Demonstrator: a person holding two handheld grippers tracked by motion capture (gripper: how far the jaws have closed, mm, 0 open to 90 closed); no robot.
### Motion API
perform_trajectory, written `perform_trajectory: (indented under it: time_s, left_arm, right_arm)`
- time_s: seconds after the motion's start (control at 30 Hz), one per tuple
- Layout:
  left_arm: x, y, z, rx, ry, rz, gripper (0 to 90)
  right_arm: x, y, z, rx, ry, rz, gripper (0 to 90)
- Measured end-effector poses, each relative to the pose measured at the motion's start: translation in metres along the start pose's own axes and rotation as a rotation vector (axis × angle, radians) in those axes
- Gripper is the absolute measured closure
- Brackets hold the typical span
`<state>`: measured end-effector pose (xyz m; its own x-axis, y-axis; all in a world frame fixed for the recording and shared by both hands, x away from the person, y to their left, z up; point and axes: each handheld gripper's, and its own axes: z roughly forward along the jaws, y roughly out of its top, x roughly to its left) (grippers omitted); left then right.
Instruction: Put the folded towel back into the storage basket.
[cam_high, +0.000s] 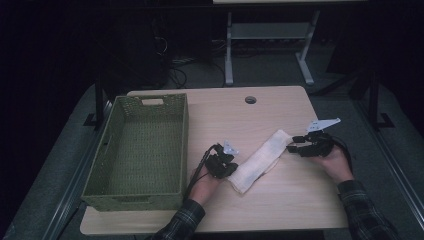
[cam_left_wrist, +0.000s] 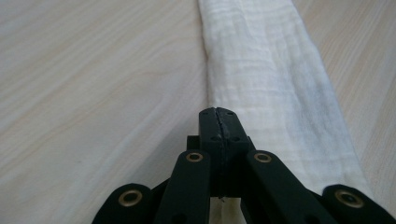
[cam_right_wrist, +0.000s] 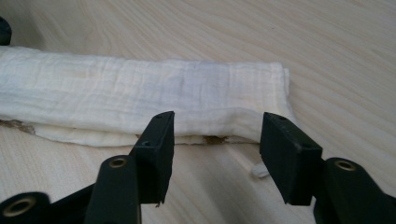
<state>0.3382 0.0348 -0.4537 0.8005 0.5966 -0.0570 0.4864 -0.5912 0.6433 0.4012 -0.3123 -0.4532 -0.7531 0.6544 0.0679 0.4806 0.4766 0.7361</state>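
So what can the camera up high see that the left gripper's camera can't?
High view alone: a green woven basket on the left part of the table, both hands with checked sleeves, the right gripper at the far end of the folded white cloth, and the floor and a table frame behind.

Left gripper view alone: close up, the left gripper has its jaws pressed together at the cloth's near end, and the cloth's fine crinkled weave shows; whether a fold is pinched I can't tell.

Shared: the white cloth, the pale wooden tabletop and the left gripper.
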Motion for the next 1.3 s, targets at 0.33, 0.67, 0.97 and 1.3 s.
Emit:
perform_trajectory:
  time_s: [0.33, 0.67, 0.97, 1.3]
  left_arm:
    - [-0.011, -0.002, 0.002, 0.040, -0.100, 0.083, 89.7]
    - [-0.040, -0.002, 0.006, 0.050, -0.237, 0.178, 89.7]
    - [-0.078, 0.006, 0.017, 0.047, -0.343, 0.291, 89.6]
    - [-0.080, 0.021, 0.014, -0.020, -0.369, 0.347, 73.9]
  right_arm:
    - [0.000, 0.001, -0.003, -0.013, -0.013, 0.002, 40.3]
    - [0.000, 0.003, -0.003, -0.020, -0.014, -0.012, 39.4]
    - [0.003, 0.004, -0.004, -0.024, -0.020, -0.010, 39.2]
    - [0.004, 0.004, -0.003, -0.020, -0.023, -0.019, 39.1]
